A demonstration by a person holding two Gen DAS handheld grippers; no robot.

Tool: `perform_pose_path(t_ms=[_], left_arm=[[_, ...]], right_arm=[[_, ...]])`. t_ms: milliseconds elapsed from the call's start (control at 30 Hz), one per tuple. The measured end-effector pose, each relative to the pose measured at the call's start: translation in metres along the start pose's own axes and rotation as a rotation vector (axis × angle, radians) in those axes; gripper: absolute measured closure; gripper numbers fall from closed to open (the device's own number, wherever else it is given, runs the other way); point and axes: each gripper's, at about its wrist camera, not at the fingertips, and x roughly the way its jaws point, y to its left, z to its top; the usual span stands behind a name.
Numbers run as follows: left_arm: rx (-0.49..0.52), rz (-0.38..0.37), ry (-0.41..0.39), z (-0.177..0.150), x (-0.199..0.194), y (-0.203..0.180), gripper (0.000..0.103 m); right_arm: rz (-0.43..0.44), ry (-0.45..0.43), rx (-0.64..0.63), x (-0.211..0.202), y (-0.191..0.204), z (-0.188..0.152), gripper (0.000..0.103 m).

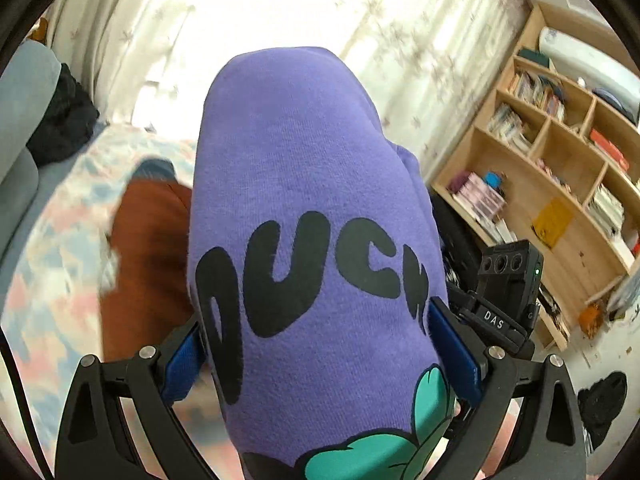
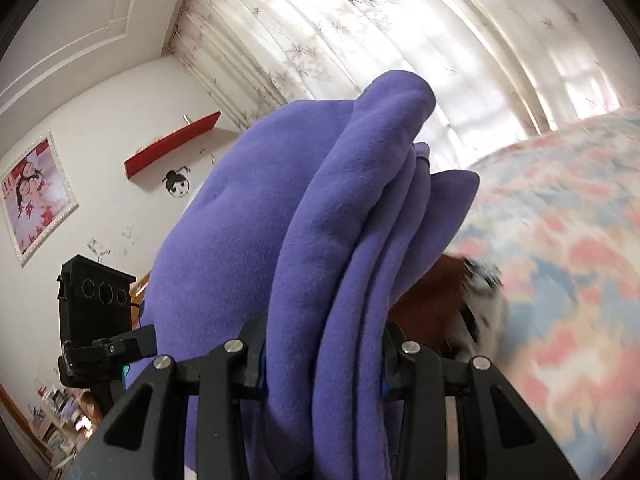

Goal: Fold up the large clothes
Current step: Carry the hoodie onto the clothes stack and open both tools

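Note:
A purple sweatshirt with black lettering and a green print fills the left wrist view, bunched between my left gripper's blue pads. The left gripper is shut on it and holds it up off the bed. In the right wrist view the same purple sweatshirt shows as several stacked folds clamped between my right gripper's jaws. The other gripper shows at the edge of each view, in the left wrist view and in the right wrist view. Both grippers' fingertips are hidden by the cloth.
A bed with a pink and blue patterned cover lies below, with a rust-brown garment on it. A wooden bookshelf stands on the right. Dark clothes lie on a grey headboard. Curtains cover the window.

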Motion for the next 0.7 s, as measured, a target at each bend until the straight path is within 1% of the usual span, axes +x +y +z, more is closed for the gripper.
perform_pose_path(t_ms=[100,167,200,267,300,333,367,400,433,467,500,600,700], left_arm=[[-0.003,0.026,-0.018,0.033,0.026,0.05,0.004],[-0.046,0.04,-0.008,0.039,0.044,0.091,0.004],[-0.071,0.053,0.005,0.038,0.061,0.109,0.003],[-0.129,0.1,0.041,0.022,0.087,0.14,0.003],[-0.157,0.172,0.076,0.011,0.106,0.164,0.003],[-0.182,0.184,0.079,-0.002,0.115,0.178,0.001],[-0.218,0.159,0.068,-0.008,0.12,0.189,0.0],[-0.27,0.109,0.034,-0.014,0.122,0.201,0.0],[-0.272,0.088,-0.008,-0.016,0.119,0.203,0.0],[-0.256,0.09,-0.024,-0.016,0.118,0.202,0.0],[-0.239,0.095,-0.027,-0.016,0.118,0.2,0.0],[-0.247,0.106,-0.024,-0.021,0.116,0.197,0.0],[-0.255,0.148,-0.029,-0.026,0.105,0.19,0.0]], right_arm=[[-0.001,0.002,0.025,0.051,-0.014,0.011,0.065],[-0.018,0.024,0.059,0.091,-0.03,0.011,0.065],[-0.032,0.041,0.076,0.106,-0.041,0.007,0.065],[-0.084,0.114,0.122,0.139,-0.068,-0.011,0.065],[-0.114,0.16,0.149,0.153,-0.081,-0.022,0.064],[-0.15,0.198,0.176,0.163,-0.099,-0.036,0.062],[-0.152,0.217,0.199,0.172,-0.113,-0.044,0.06],[-0.134,0.222,0.221,0.175,-0.122,-0.05,0.057],[-0.116,0.209,0.232,0.174,-0.126,-0.052,0.05],[-0.117,0.196,0.22,0.172,-0.126,-0.051,0.048],[-0.138,0.198,0.194,0.171,-0.122,-0.05,0.045],[-0.191,0.215,0.145,0.166,-0.114,-0.048,0.034],[-0.2,0.225,0.158,0.15,-0.116,-0.047,0.029]])
